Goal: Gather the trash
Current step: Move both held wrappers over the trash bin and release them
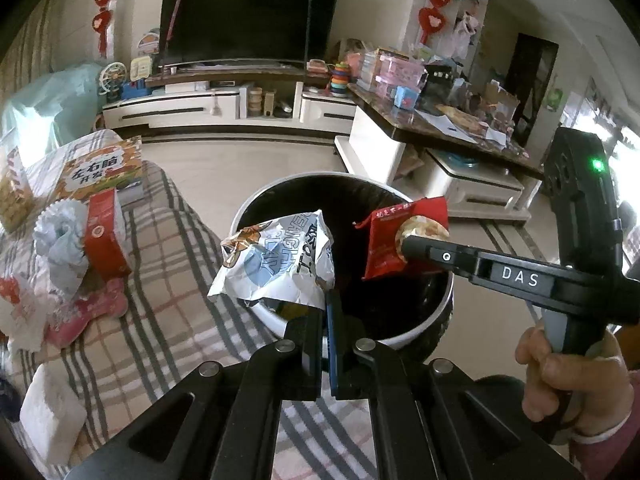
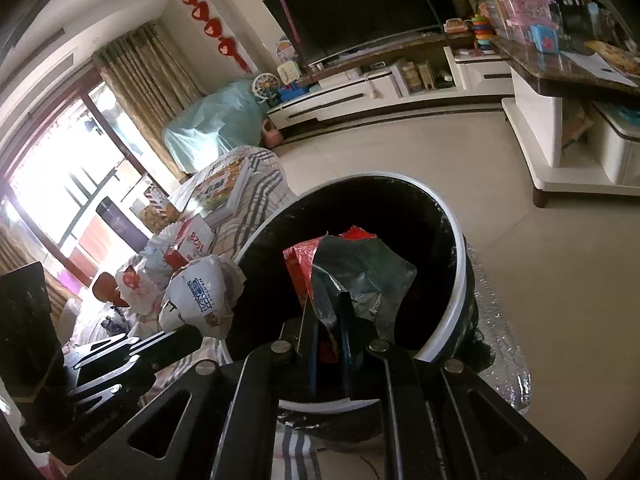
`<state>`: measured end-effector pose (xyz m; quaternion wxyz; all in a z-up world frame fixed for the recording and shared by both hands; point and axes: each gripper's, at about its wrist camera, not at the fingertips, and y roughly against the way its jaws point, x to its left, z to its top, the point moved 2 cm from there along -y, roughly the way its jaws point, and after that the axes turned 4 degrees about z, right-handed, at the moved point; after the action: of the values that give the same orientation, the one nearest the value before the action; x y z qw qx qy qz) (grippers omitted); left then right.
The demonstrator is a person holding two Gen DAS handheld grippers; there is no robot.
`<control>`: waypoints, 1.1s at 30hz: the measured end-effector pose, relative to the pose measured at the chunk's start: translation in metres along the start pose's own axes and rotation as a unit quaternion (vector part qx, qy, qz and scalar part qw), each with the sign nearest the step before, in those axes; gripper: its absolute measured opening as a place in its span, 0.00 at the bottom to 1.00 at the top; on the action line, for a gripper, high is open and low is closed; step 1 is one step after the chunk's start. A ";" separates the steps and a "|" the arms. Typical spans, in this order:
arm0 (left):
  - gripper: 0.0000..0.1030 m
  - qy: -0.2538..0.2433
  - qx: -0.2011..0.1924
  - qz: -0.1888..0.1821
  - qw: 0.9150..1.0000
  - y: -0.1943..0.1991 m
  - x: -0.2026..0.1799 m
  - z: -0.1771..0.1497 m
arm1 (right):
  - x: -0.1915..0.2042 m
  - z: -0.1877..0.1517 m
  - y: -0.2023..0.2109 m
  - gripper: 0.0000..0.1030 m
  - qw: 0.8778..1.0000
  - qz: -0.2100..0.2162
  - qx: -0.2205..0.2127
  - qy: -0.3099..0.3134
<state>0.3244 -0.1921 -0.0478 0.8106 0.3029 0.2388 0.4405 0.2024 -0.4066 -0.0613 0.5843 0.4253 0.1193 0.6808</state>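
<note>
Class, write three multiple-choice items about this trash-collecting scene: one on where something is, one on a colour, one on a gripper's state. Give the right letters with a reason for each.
1. Where is the white snack wrapper held by the left gripper?
A. Over the rim of the trash bin
B. On the TV stand
C. Flat on the floor

2. What colour is the packet in the right gripper?
A. Blue
B. Red
C. Yellow

3. How does the right gripper stand?
A. Wide open, holding nothing
B. Shut on the packet
C. Out of view

Answers:
1 A: the left wrist view shows the wrapper hanging above the bin's near rim.
2 B: both views show red printed film.
3 B: its fingers pinch the packet above the bin's black liner.
</note>
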 end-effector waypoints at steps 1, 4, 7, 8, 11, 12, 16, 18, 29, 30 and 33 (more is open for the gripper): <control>0.01 -0.001 0.001 0.000 1.000 -0.002 -0.001 0.001 | -0.001 0.001 0.000 0.08 1.000 0.000 0.000 -0.001; 0.01 -0.007 0.002 0.000 1.000 -0.004 -0.005 0.003 | -0.004 0.003 -0.002 0.09 1.000 -0.002 0.001 -0.002; 0.01 -0.009 0.003 0.000 1.000 -0.005 -0.006 0.004 | -0.005 0.005 -0.004 0.10 1.000 -0.001 0.005 -0.003; 0.01 -0.009 0.004 0.000 1.000 -0.007 -0.007 0.005 | -0.005 0.006 -0.005 0.11 1.000 -0.002 0.006 -0.003; 0.01 -0.009 0.009 -0.003 1.000 -0.010 -0.009 0.008 | -0.006 0.009 -0.005 0.12 1.000 -0.006 0.004 -0.001; 0.02 -0.008 0.010 -0.002 1.000 -0.011 -0.007 0.008 | -0.006 0.009 -0.006 0.13 1.000 -0.008 0.004 -0.001; 0.16 -0.002 0.014 -0.001 1.000 -0.013 -0.004 0.009 | -0.006 0.012 -0.005 0.14 1.000 -0.011 0.002 -0.003; 0.27 0.004 0.010 0.004 1.000 -0.011 -0.003 0.009 | -0.007 0.013 -0.004 0.22 1.000 -0.012 0.001 -0.007; 0.47 0.024 0.001 0.029 0.999 0.017 0.008 -0.020 | 0.004 0.005 0.005 0.62 1.000 -0.005 -0.008 -0.012; 0.48 0.026 -0.001 0.032 0.999 0.021 0.010 -0.024 | 0.007 0.005 0.006 0.66 1.000 -0.004 -0.010 -0.011; 0.50 0.035 -0.003 0.042 0.999 0.034 0.016 -0.036 | 0.017 0.000 0.008 0.70 1.000 0.002 -0.013 -0.007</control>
<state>0.2886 -0.1538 -0.0511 0.7838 0.2946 0.2525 0.4848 0.1979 -0.3934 -0.0487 0.5891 0.4229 0.1056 0.6805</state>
